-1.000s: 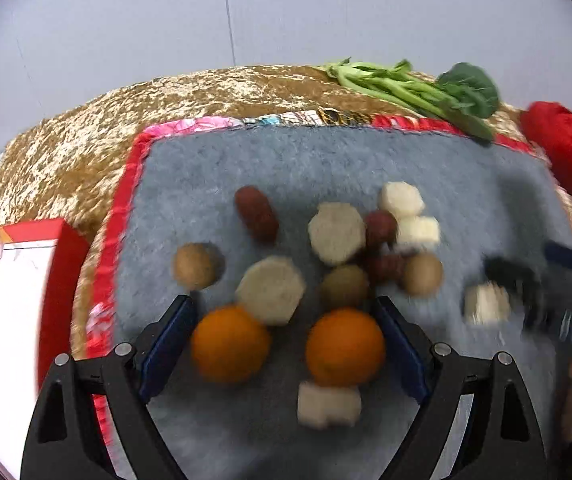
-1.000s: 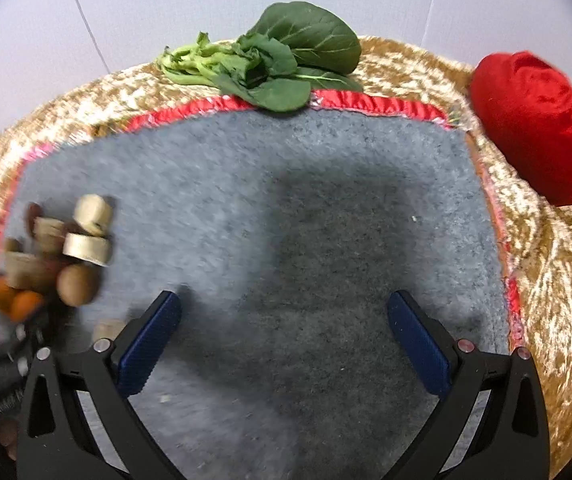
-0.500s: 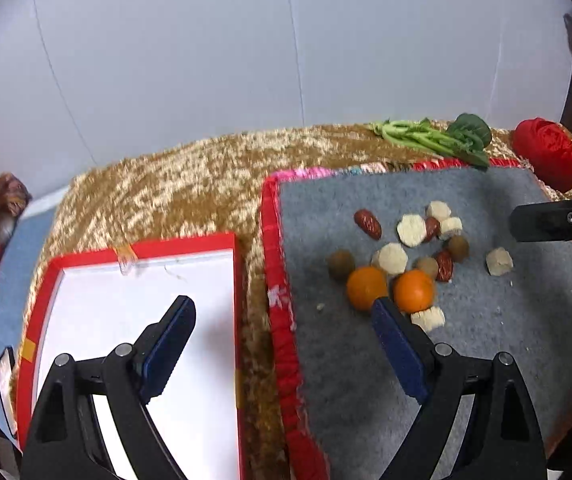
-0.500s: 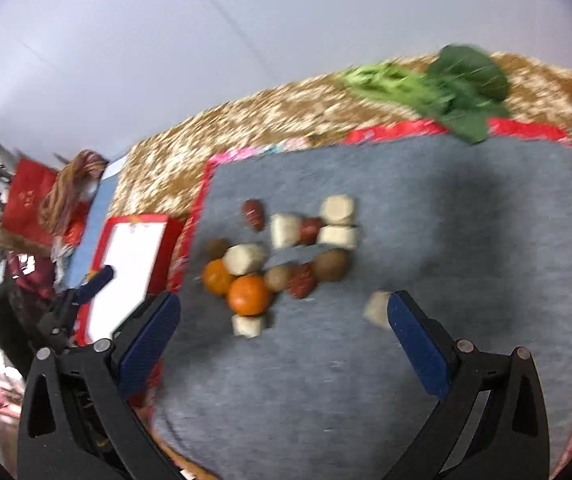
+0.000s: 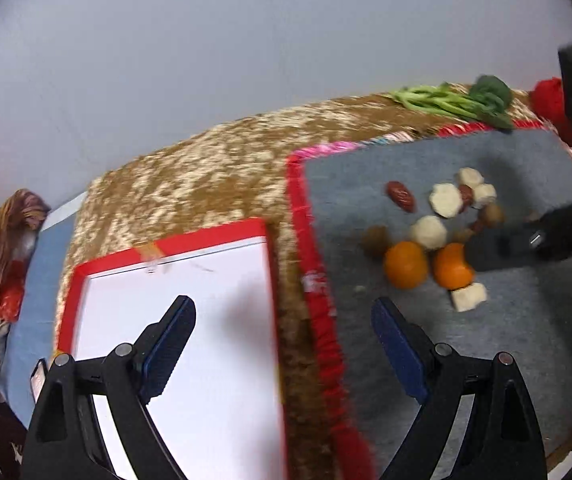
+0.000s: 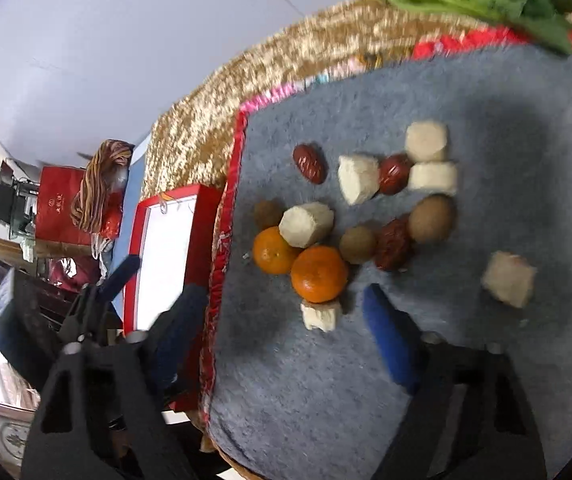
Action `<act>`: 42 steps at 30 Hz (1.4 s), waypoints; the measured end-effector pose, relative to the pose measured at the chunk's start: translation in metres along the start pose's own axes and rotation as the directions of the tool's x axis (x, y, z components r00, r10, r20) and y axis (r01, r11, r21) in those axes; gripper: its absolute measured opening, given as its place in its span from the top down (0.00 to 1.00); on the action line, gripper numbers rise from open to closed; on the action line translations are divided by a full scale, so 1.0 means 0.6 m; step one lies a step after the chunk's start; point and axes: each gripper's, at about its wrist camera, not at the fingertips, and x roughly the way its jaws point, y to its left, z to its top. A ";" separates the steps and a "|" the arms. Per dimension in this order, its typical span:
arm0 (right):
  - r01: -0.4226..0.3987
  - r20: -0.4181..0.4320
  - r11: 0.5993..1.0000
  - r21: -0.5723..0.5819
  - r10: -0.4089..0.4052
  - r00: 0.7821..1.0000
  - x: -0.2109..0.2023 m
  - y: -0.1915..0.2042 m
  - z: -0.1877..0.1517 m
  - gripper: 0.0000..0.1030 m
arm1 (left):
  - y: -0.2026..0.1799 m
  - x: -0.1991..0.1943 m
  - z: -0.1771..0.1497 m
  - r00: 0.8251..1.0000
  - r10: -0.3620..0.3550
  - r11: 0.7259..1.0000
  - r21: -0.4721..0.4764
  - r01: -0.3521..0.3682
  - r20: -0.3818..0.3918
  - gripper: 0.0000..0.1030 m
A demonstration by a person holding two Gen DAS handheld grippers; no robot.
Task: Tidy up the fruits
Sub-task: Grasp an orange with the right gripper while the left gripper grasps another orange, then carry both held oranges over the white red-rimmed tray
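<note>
While every piece of fruit lies loose on the grey mat (image 6: pixel 486 360), the sorting looks barely begun, if at all: the red tray (image 5: pixel 205 236) with its white floor holds nothing.

In the right wrist view the pile sits at mid-frame. Two oranges (image 6: pixel 318 274) touch each other, pale cut chunks (image 6: pixel 306 224) lie among red dates (image 6: pixel 310 163) and brown round fruits (image 6: pixel 432 218), and one chunk lies apart at the right (image 6: pixel 508 278). The right gripper (image 6: pixel 281 328) has its jaws spread wide and empty; its right finger reaches just below the nearer orange, the left hangs over the mat's red edge.

The left gripper (image 5: pixel 281 328) is likewise wide open with nothing held, and straddles the tray's right edge and the gold cloth (image 5: pixel 205 184) in the lower part of the frame.

From the left wrist camera comes the fullest look at the tray's bare floor, plus the dark body of the right gripper at the right edge, covering part of one orange. The right wrist view alone separates the fruits clearly and shows the left gripper (image 6: pixel 119 280) from outside, above the tray at lower left. Leafy greens (image 5: pixel 458 98) lie at the top right in both.

All the fruit appears left to move.
</note>
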 end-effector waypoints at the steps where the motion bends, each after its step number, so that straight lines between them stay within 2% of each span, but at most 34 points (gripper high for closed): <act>1: 0.011 -0.006 1.000 0.013 -0.011 1.000 0.010 0.000 0.002 0.26 | 0.009 -0.003 -0.002 1.000 -0.002 1.000 -0.013 0.002 0.007 0.13; 4: 0.060 -0.004 0.998 0.037 -0.060 0.998 0.032 -0.001 0.009 0.35 | 0.018 -0.003 -0.005 1.000 -0.016 1.000 -0.019 0.016 0.006 0.13; 6: 0.086 -0.004 0.995 0.055 -0.085 0.996 0.044 -0.005 0.013 0.45 | 0.014 0.000 -0.004 1.000 -0.031 1.000 0.001 0.031 0.000 0.13; 9: 0.117 -0.006 0.991 0.061 -0.116 0.993 0.052 -0.010 0.015 0.53 | -0.004 -0.001 0.002 0.998 -0.060 0.997 0.047 0.060 0.001 0.13; 11: 0.110 -0.003 0.993 0.045 -0.110 0.994 0.039 -0.007 0.014 0.66 | -0.015 0.000 0.010 0.996 -0.091 0.994 0.056 0.090 0.004 0.13; 16: 0.105 0.038 0.994 0.036 -0.107 0.994 -0.023 -0.028 0.006 0.66 | -0.050 0.009 0.028 0.986 -0.168 0.985 0.047 0.168 -0.012 0.13; 20: 0.084 0.088 0.995 0.059 -0.089 0.992 -0.080 -0.062 0.003 0.66 | -0.094 0.034 0.040 0.984 -0.174 0.983 0.058 0.176 -0.050 0.13; 23: 0.087 0.101 0.994 0.067 -0.093 0.991 -0.106 -0.080 -0.001 0.66 | -0.115 0.055 0.043 0.983 -0.164 0.983 0.071 0.169 -0.079 0.20; 25: 0.087 0.101 0.994 0.064 -0.093 0.991 -0.116 -0.087 -0.004 0.66 | -0.119 0.069 0.044 0.981 -0.171 0.982 0.069 0.178 -0.096 0.30; 29: 0.081 0.096 0.995 0.053 -0.086 0.992 -0.129 -0.091 -0.011 0.66 | -0.117 0.099 0.035 0.976 -0.172 0.982 0.057 0.180 -0.131 0.32; 32: 0.077 0.102 0.996 0.042 -0.081 0.992 -0.139 -0.092 -0.015 0.66 | -0.102 0.103 0.038 0.972 -0.208 0.978 0.012 0.211 -0.108 0.35; 33: 0.077 0.105 0.996 0.036 -0.080 0.991 -0.141 -0.091 -0.015 0.66 | -0.100 0.103 0.038 0.971 -0.215 0.976 0.006 0.217 -0.105 0.38; 35: 0.069 0.101 0.997 0.030 -0.072 0.992 -0.138 -0.085 -0.016 0.66 | -0.098 0.097 0.038 0.965 -0.245 0.969 0.005 0.247 -0.089 0.52; 37: 0.065 0.099 0.998 0.018 -0.067 0.993 -0.134 -0.078 -0.017 0.66 | -0.100 0.089 0.037 0.960 -0.266 0.963 0.016 0.269 -0.084 0.70; 40: 0.054 0.105 0.999 -0.005 -0.053 0.993 -0.128 -0.061 -0.018 0.66 | -0.098 0.076 0.033 0.962 -0.262 0.964 0.024 0.265 -0.071 0.71; 42: 0.051 0.123 0.998 -0.031 -0.047 0.991 -0.126 -0.045 -0.018 0.66 | -0.082 0.064 0.029 0.961 -0.271 0.963 -0.014 0.270 -0.059 0.71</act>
